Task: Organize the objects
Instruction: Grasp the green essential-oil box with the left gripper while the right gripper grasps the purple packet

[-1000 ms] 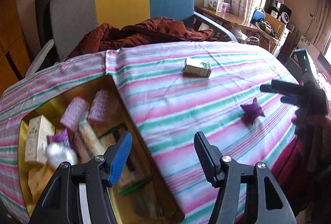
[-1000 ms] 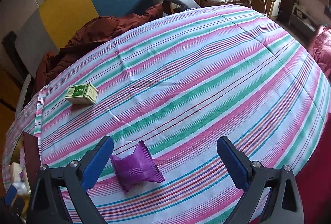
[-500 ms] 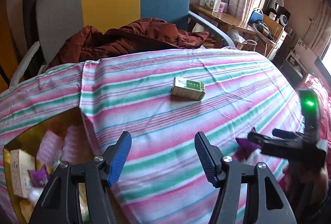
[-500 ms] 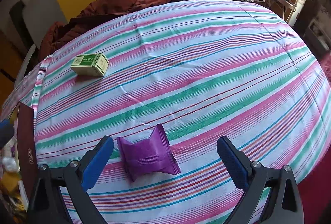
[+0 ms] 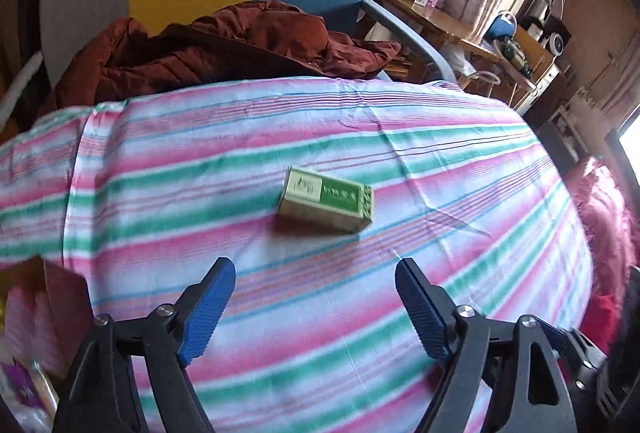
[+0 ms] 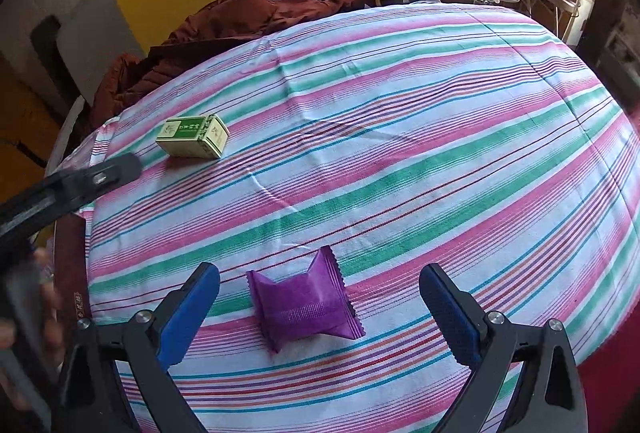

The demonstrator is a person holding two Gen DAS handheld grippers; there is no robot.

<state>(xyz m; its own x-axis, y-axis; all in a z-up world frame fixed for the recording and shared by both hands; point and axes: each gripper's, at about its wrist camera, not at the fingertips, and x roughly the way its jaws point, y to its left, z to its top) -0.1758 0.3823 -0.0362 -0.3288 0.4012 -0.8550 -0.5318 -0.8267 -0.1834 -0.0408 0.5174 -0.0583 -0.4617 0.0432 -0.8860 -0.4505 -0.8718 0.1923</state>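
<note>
- left wrist view: the left tool [image 5: 315, 287] is spread wide and holds nothing. the green box [image 5: 326, 201] lies on the striped counter [image 5: 460, 161], a little ahead of it.
- the right tool [image 6: 320, 287] is spread wide too. the purple packet [image 6: 304, 303] lies between its tips, not pinched yet.
- at the left edge a bin [image 5: 28, 345] has things in it already.
- i think two things are left to put away.

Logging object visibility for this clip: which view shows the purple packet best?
Right wrist: the purple packet lies sharp and whole on the striped cloth between the open right gripper fingers. The left wrist view does not show it.
</note>
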